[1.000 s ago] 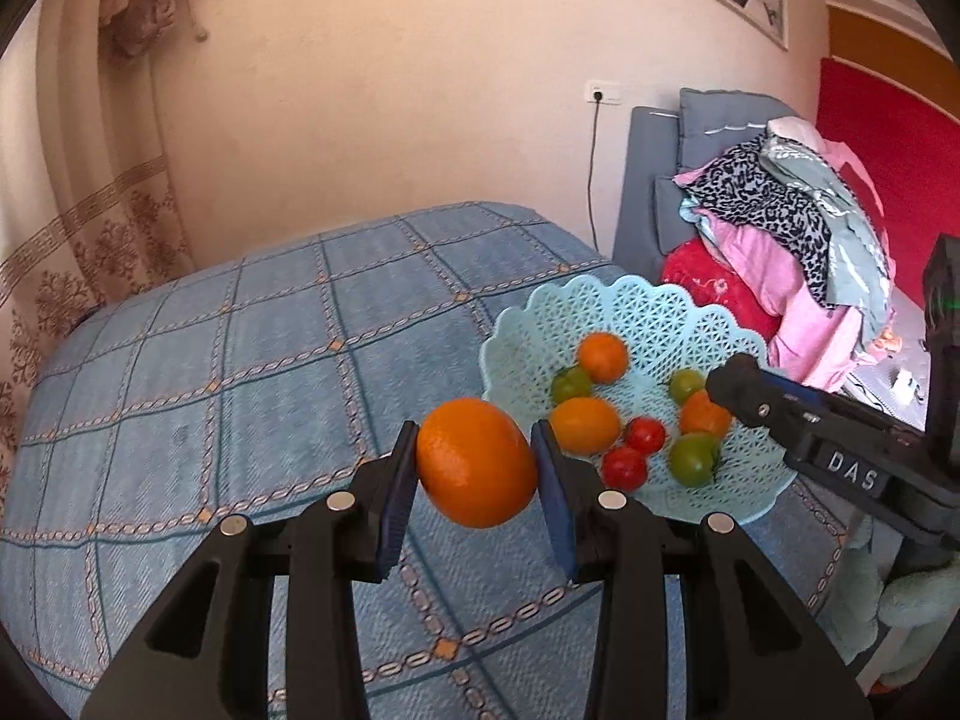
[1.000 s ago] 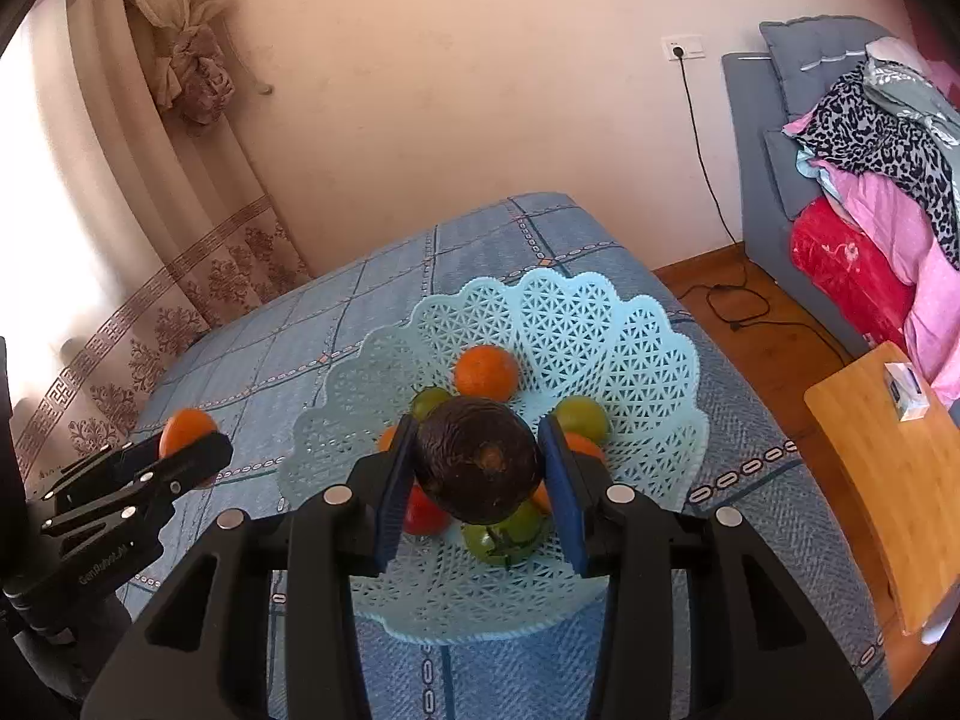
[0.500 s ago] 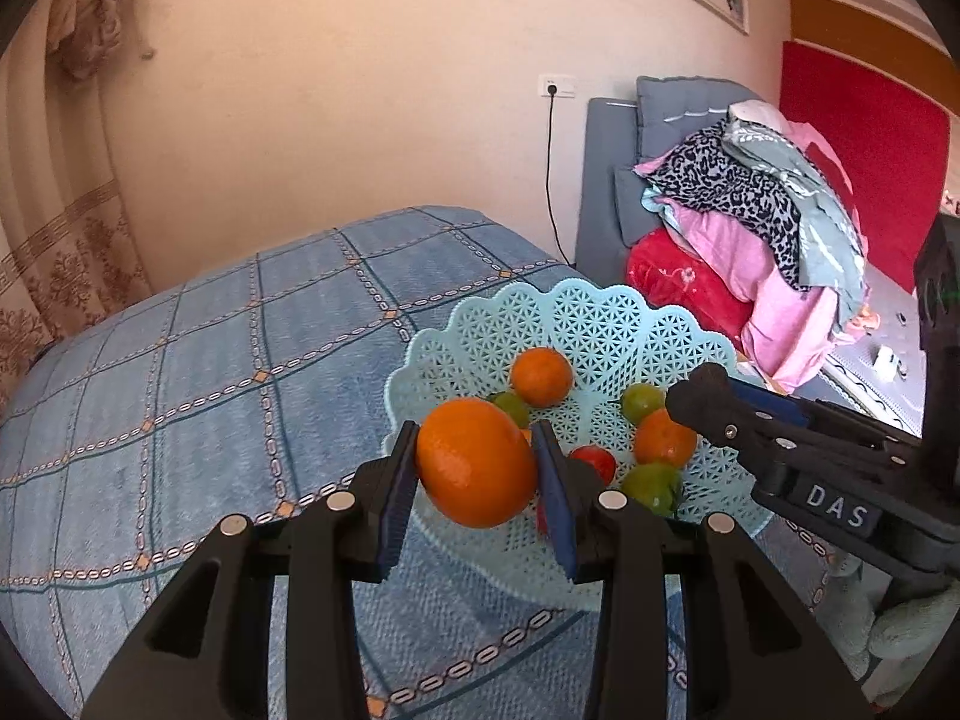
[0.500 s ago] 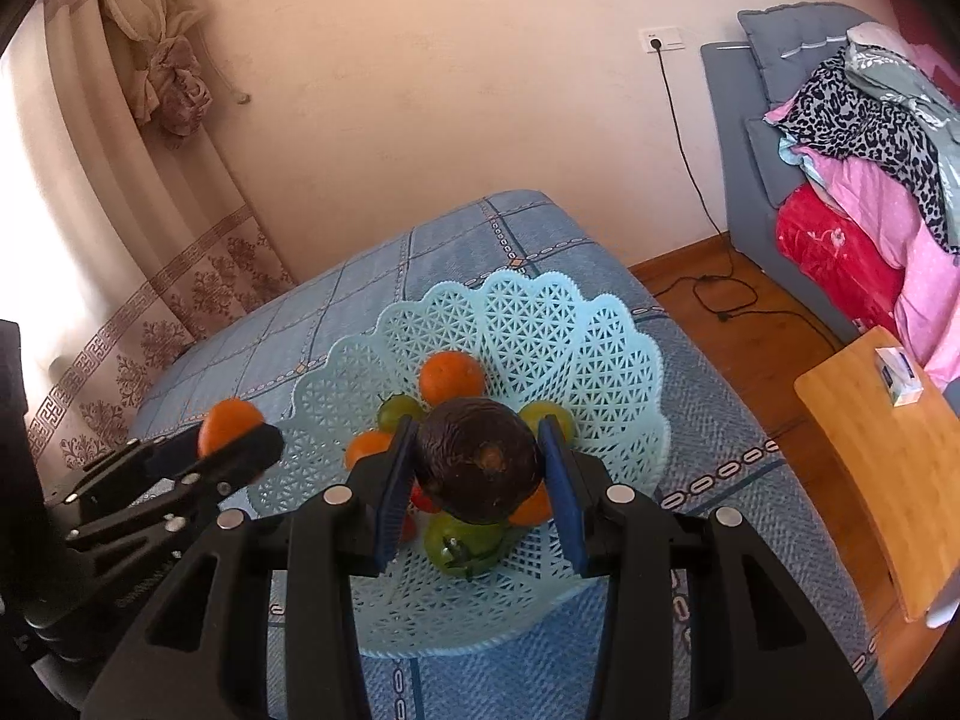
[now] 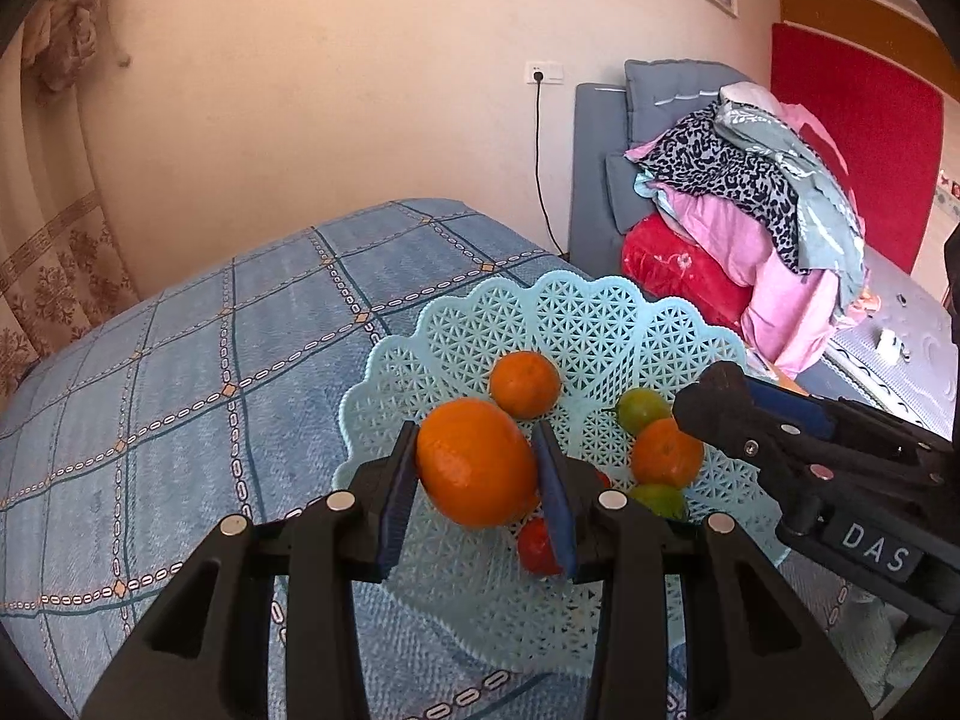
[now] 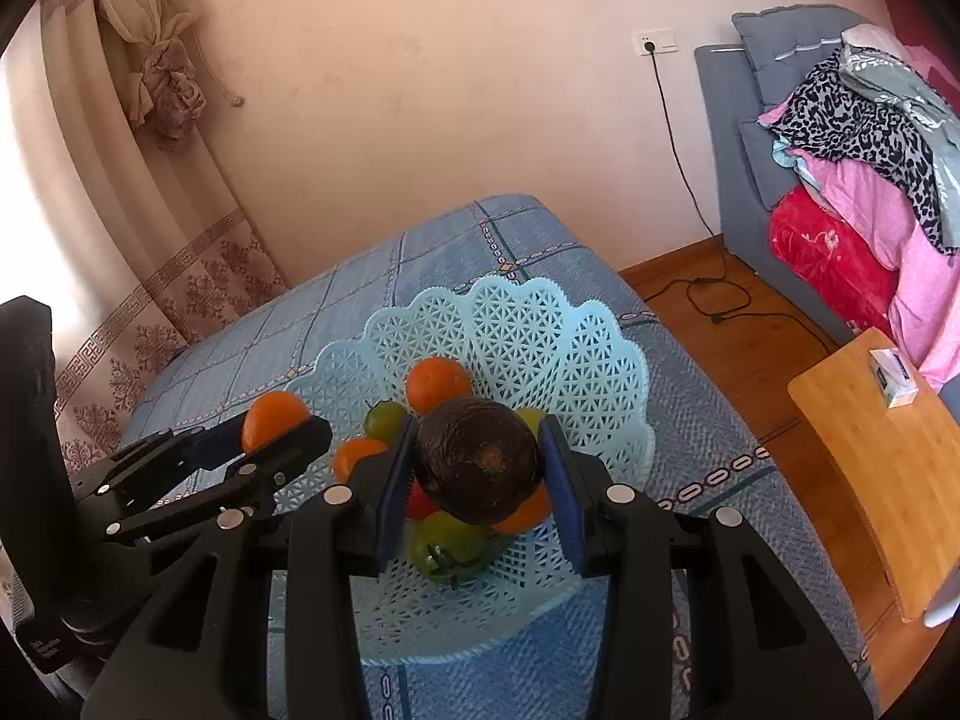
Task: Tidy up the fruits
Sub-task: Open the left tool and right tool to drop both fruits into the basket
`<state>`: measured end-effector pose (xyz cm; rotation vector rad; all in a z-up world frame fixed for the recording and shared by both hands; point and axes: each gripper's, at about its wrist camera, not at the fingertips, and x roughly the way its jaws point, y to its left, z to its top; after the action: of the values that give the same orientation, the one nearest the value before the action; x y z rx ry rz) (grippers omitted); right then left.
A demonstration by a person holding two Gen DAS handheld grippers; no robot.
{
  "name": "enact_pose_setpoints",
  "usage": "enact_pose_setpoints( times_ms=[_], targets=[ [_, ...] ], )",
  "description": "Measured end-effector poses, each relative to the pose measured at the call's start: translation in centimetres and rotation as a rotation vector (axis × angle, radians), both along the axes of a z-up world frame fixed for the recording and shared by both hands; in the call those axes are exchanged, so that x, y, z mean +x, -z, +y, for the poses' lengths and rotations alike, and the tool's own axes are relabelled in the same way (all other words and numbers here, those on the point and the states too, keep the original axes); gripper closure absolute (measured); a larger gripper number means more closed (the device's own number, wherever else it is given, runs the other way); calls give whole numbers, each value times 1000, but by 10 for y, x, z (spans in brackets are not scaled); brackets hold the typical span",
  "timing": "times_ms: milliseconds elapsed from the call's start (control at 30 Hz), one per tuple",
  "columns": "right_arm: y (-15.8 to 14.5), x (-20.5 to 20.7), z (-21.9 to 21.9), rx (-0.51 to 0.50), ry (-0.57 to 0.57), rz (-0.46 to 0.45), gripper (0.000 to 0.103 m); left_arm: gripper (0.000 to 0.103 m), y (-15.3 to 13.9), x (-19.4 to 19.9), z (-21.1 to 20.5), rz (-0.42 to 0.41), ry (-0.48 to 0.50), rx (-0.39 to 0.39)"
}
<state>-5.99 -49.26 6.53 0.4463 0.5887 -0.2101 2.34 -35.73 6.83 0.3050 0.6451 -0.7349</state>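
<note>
The left gripper [image 5: 477,468] clamps an orange [image 5: 477,462]; the right gripper [image 6: 479,471] clamps an avocado [image 6: 479,468]. Released together, they may collide above the basket [image 6: 540,336] and roll out at 6 o'clock.

Orange [image 5: 477,462], avocado [image 6: 479,468] above fruit-filled basket [image 6: 594,372]

Bed w/ blue checked cover [image 5: 180,396]. Light-blue lattice basket [image 5: 600,324] sits directly on it, near the right edge.
</note>
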Motion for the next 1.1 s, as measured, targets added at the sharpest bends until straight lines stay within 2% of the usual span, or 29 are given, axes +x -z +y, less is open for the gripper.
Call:
enact_pose_setpoints(
  times_ms=[500, 567, 600, 633, 1000, 1100],
  targets=[
    [0, -1, -3, 2, 3, -1, 61, 64, 5, 1, -6, 11, 4, 13],
    [0, -1, -3, 2, 3, -2, 61, 60, 5, 2, -5, 12, 1, 11],
    [-1, -1, -3, 2, 3, -3, 61, 48, 4, 2, -4, 3, -6, 6],
    [-1, -1, -3, 3, 3, -5, 61, 41, 2, 1, -2, -13, -12, -4],
    [0, -1, -3, 1, -5, -6, 61, 40, -3, -1, 2, -44, -21, -9],
    [0, -1, -3, 2, -4, -8, 61, 37, -4, -1, 2, -46, -24, -8]
  ],
)
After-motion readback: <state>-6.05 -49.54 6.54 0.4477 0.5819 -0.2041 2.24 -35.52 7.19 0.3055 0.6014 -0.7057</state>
